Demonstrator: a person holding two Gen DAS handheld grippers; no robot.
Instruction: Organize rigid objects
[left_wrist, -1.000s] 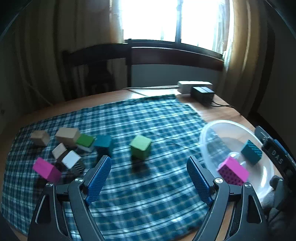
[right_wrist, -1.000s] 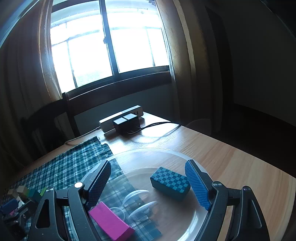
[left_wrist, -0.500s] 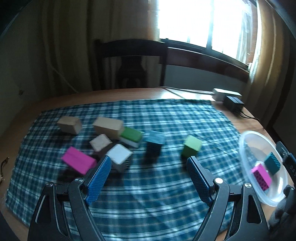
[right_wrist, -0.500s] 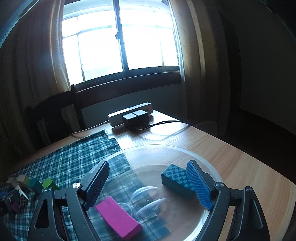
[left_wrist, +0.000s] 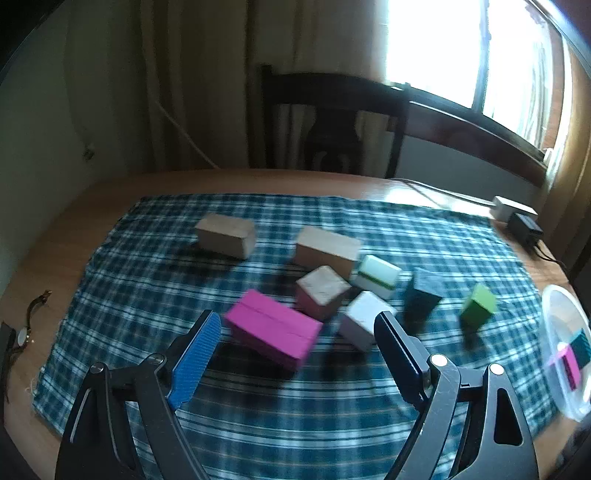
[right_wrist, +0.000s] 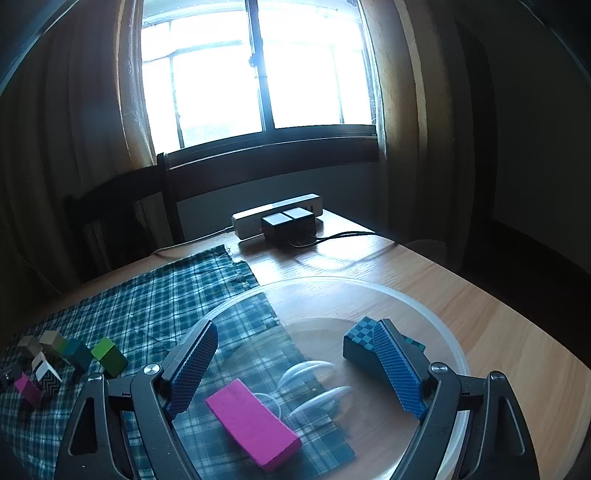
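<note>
Several blocks lie on a blue plaid cloth (left_wrist: 155, 280). In the left wrist view my left gripper (left_wrist: 297, 354) is open and empty, just above a magenta block (left_wrist: 273, 328), with a white block (left_wrist: 364, 323), a pale cube (left_wrist: 322, 291), two tan blocks (left_wrist: 226, 235) (left_wrist: 327, 249), a green-and-white block (left_wrist: 380, 276), a dark teal cube (left_wrist: 421, 293) and a green cube (left_wrist: 479, 306) around. My right gripper (right_wrist: 293, 363) is open and empty over a clear plastic bowl (right_wrist: 450, 334) holding a magenta block (right_wrist: 253, 421) and a teal checkered block (right_wrist: 360, 341).
A white power strip with black adapters (right_wrist: 284, 219) and cables sits at the table's far edge. A dark chair (left_wrist: 328, 122) stands behind the table. A wristwatch (left_wrist: 27, 325) lies on the bare wood left of the cloth. The bowl also shows at the left wrist view's right edge (left_wrist: 554, 314).
My left gripper has swung left from the bowl and green cube toward the cluster of blocks, now close over the magenta block. My right gripper has shifted only slightly over the bowl.
</note>
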